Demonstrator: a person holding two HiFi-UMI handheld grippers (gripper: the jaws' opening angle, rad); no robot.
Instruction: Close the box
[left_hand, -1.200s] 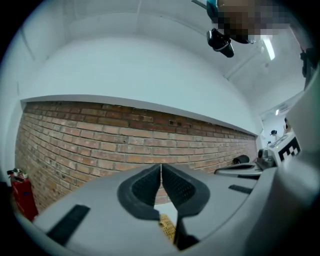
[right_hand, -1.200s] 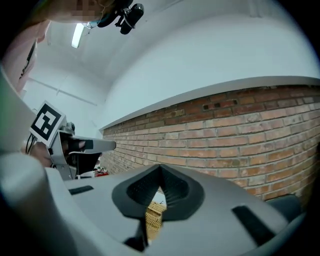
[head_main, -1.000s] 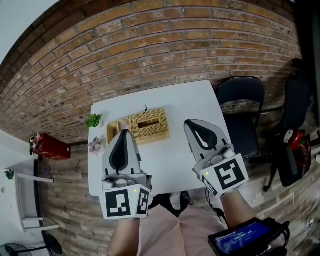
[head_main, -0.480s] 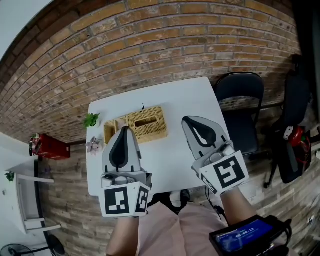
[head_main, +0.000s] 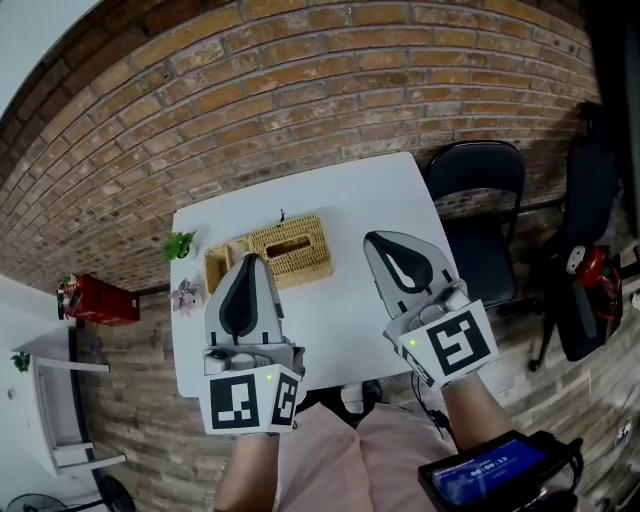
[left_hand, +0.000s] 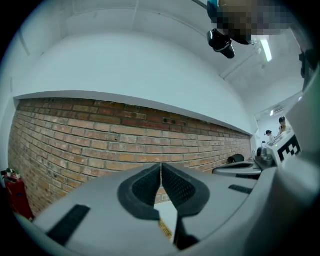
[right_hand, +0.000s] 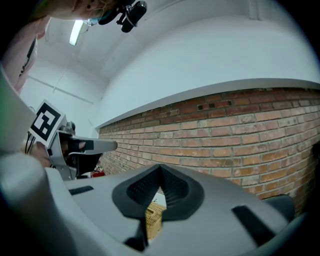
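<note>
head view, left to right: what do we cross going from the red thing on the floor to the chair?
red object → small green plant → woven box → right gripper → black chair. Left gripper is left out because it overlaps the box.

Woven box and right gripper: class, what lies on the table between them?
Nothing: in the head view, only bare white table shows between the woven box and the right gripper, whose jaws are shut.
</note>
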